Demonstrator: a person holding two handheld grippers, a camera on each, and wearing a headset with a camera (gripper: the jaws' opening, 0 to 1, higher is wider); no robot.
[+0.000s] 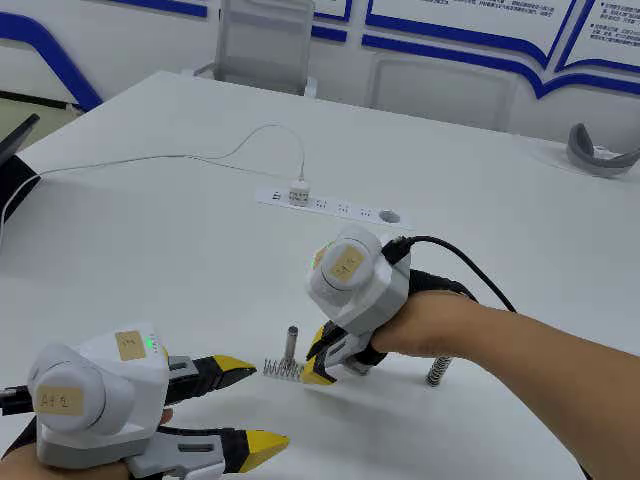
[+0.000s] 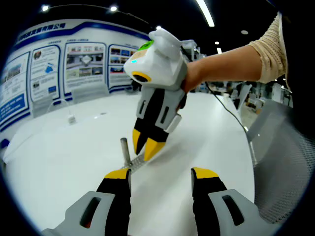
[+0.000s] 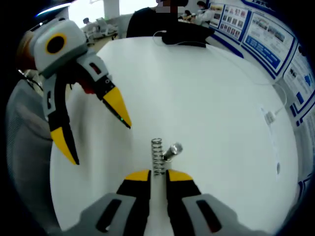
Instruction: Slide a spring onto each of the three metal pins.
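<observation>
A bare metal pin [image 1: 293, 342] stands upright on the white table [image 1: 150, 230]. My right gripper [image 1: 318, 372] is shut on one end of a small spring [image 1: 283, 369], which lies level just beside the pin's foot. In the right gripper view the spring [image 3: 157, 156] sticks out from the right gripper [image 3: 158, 175] alongside the pin [image 3: 172, 151]. My left gripper [image 1: 250, 407] is open and holds nothing, a little left of the pin. The left gripper view has the left gripper [image 2: 161, 173] facing the right gripper [image 2: 147, 147], the spring [image 2: 138, 162] and the pin [image 2: 126, 150]. A coiled piece [image 1: 437, 372] stands under the forearm.
A white power strip [image 1: 335, 207] with a plugged adapter and a cable lies mid-table beyond the pin. A grey curved object [image 1: 600, 155] rests at the far right. Chairs [image 1: 262, 45] stand behind the table. A dark object [image 1: 14, 165] sits at the left edge.
</observation>
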